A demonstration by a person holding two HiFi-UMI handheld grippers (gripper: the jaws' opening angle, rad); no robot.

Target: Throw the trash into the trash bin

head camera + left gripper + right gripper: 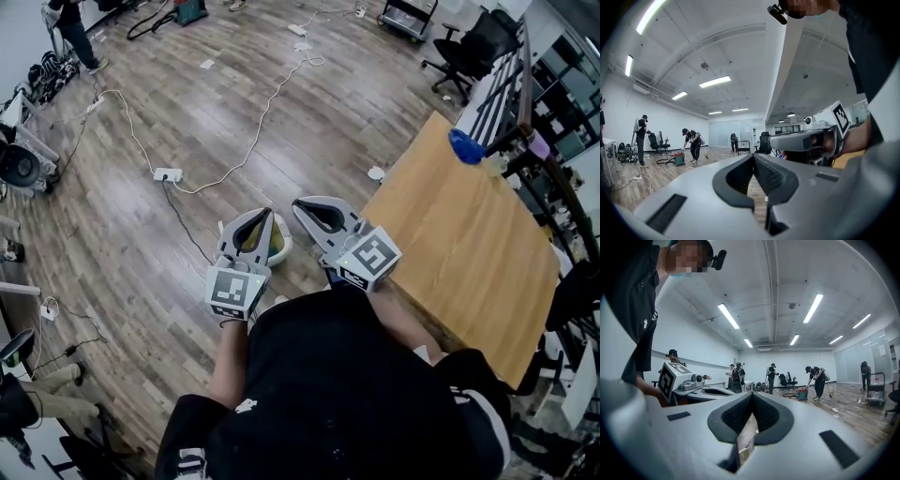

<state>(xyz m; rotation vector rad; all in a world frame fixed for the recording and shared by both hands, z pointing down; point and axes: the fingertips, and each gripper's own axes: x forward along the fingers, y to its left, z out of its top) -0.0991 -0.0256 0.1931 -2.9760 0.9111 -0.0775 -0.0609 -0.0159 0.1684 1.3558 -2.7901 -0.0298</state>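
Note:
A small white trash bin (281, 249) with something yellowish inside stands on the wooden floor. It is partly hidden beneath my left gripper (269, 215). My right gripper (298, 204) is just beside it, held up in front of the person's chest. Both point level and away from the body. In the left gripper view the left gripper (753, 157) has its tips touching and nothing between them. The right gripper (752, 394) in its own view is likewise shut and empty. No trash is in either gripper. A small white scrap (375, 173) lies on the floor by the table corner.
A wooden table (469, 244) stands close on the right with a blue object (464, 145) at its far end. White cables and a power strip (167, 174) cross the floor ahead. An office chair (469, 52) and several people (818, 380) are far off.

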